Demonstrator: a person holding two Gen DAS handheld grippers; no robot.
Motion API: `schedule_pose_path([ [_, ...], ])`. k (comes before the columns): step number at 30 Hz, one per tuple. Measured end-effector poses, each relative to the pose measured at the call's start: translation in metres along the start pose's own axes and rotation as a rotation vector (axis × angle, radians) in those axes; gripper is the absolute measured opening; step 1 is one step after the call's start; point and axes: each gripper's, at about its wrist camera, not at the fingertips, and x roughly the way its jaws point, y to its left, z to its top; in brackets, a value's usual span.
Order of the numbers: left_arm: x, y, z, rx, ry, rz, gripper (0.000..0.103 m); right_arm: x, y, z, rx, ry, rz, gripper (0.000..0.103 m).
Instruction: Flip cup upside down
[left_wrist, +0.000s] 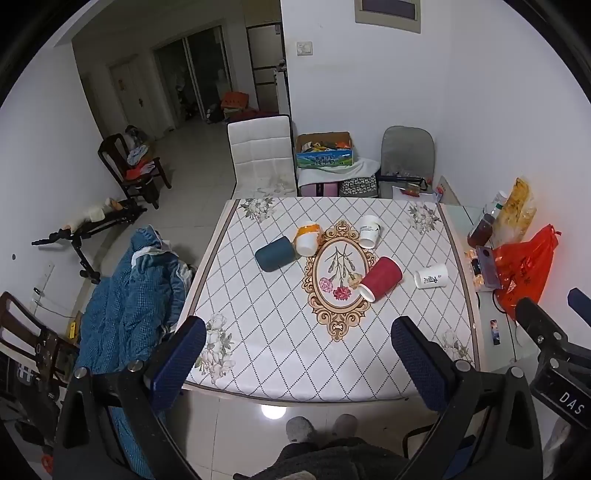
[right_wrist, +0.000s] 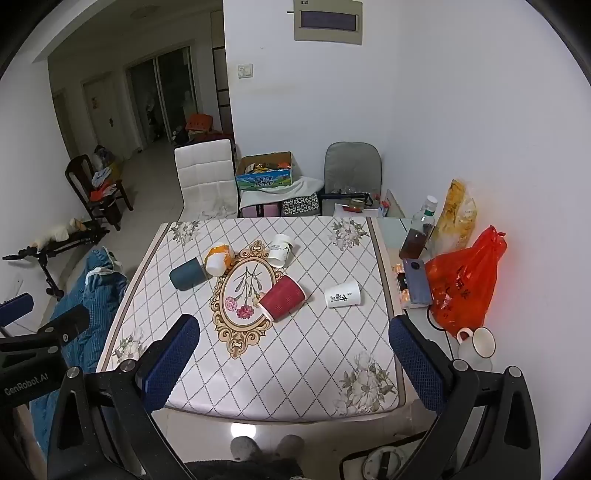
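Approach not yet begun: five cups lie on their sides on the table (left_wrist: 258, 354).

Both the left gripper (left_wrist: 299, 354) and the right gripper (right_wrist: 293, 354) are held wide apart, nothing gripped or touched, above the near edge. The red cup (right_wrist: 282, 297) lies nearest, mid-table; a descent and a side grasp on it are judged to be called for next.
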Motion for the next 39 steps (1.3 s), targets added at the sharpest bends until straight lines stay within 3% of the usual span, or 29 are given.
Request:
schedule_pose_path([
  [39,-0.001,-0.004,0.003,0.003,-0.008,0.007,0.103,0.002,0.010,-0.001,0.017,0.005,0.016,0.103],
])
